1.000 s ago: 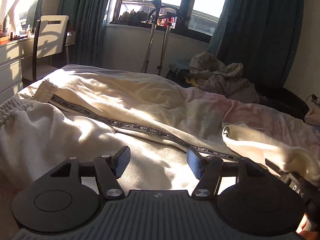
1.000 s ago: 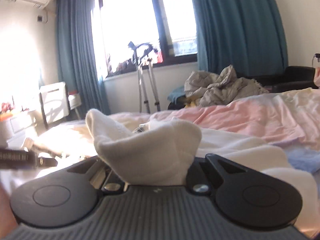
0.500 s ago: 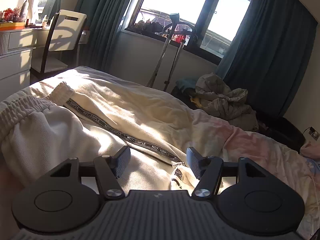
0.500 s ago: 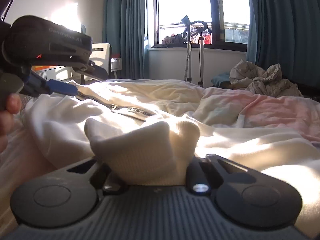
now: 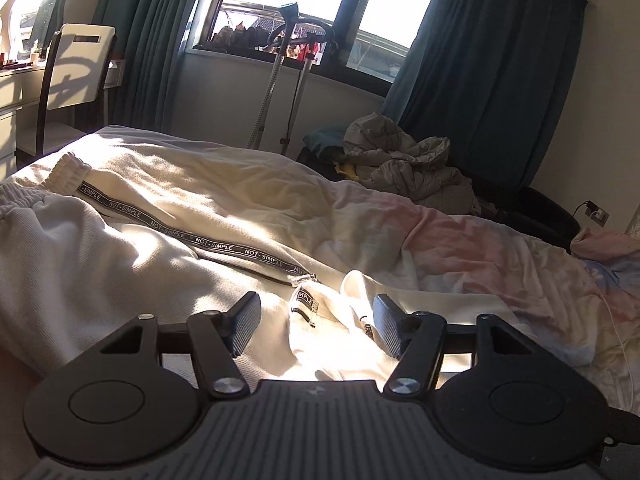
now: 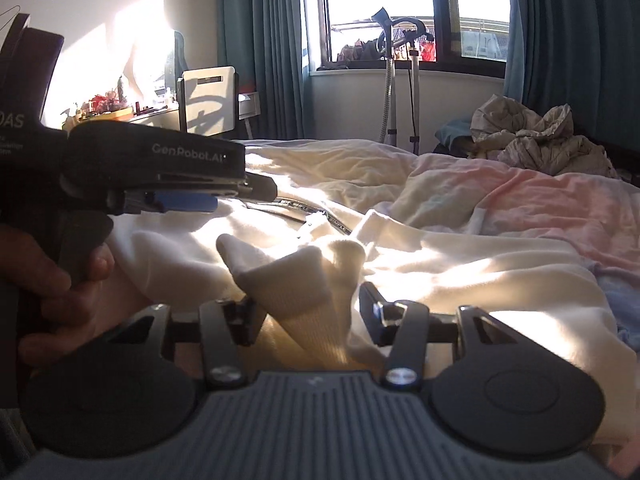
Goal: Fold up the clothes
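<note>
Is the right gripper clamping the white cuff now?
Apart. The right wrist view shows the right gripper with jaws just opened, gaps either side of the white cuff between them.

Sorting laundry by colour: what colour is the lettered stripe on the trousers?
Black stripe with white lettering, clearest in the left wrist view.

both wrist cameras sit low over the bed (image 5: 500,248), facing the window (image 6: 376,8); both see the crutches (image 5: 280,80).
</note>
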`<state>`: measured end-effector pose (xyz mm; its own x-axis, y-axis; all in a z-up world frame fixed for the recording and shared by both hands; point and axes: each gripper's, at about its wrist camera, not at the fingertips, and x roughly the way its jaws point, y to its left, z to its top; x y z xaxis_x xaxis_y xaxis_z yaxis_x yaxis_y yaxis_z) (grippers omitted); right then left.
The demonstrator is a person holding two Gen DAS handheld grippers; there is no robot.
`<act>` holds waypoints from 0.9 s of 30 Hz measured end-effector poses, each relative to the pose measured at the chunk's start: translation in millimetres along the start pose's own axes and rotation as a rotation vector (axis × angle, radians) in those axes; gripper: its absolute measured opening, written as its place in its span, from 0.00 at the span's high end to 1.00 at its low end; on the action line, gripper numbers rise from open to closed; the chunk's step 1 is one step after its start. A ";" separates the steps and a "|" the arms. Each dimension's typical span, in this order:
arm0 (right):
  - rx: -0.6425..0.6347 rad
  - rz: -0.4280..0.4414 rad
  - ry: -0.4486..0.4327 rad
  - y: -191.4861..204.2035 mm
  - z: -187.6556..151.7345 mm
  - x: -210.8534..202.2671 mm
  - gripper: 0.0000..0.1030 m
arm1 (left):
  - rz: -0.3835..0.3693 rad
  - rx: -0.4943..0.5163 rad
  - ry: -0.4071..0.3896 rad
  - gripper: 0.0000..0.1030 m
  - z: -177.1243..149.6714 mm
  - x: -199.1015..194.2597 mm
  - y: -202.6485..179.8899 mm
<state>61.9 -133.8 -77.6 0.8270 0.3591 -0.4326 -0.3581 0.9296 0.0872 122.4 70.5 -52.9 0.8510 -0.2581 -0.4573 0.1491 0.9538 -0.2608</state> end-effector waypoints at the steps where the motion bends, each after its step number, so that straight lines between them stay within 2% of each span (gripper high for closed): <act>1: 0.017 0.000 -0.003 -0.7 1.5 -8.7 0.49 | -0.002 0.005 0.002 0.36 -1.3 0.1 -0.9; 10: 0.086 -0.023 -0.101 -16.5 15.5 -54.6 0.49 | -0.032 0.029 -0.019 0.36 -5.7 -9.8 -8.3; 14: 0.136 -0.059 -0.120 -33.6 19.2 -52.3 0.49 | -0.049 0.035 -0.006 0.36 -8.8 -6.7 -11.6; 16: 0.152 -0.085 -0.085 -42.1 15.0 -39.9 0.49 | -0.055 0.060 0.005 0.36 -11.9 -3.0 -16.1; 18: 0.164 -0.118 -0.014 -50.3 5.6 -20.4 0.49 | -0.046 0.095 0.024 0.36 -16.6 2.4 -21.5; 22: 0.216 -0.137 0.116 -65.0 -17.8 15.0 0.49 | 0.002 0.148 0.112 0.36 -28.8 20.8 -26.3; 24: 0.249 -0.128 0.126 -71.0 -21.9 19.8 0.50 | 0.021 0.169 0.132 0.36 -34.0 25.8 -26.0; 27: 0.317 -0.123 0.073 -80.7 -14.5 6.2 0.49 | 0.035 0.186 0.149 0.36 -36.0 28.0 -25.6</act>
<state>89.7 -207.8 -100.4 0.8184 0.2470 -0.5188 -0.0961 0.9490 0.3003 124.3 33.3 -89.6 0.7759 -0.2306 -0.5873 0.2226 0.9710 -0.0873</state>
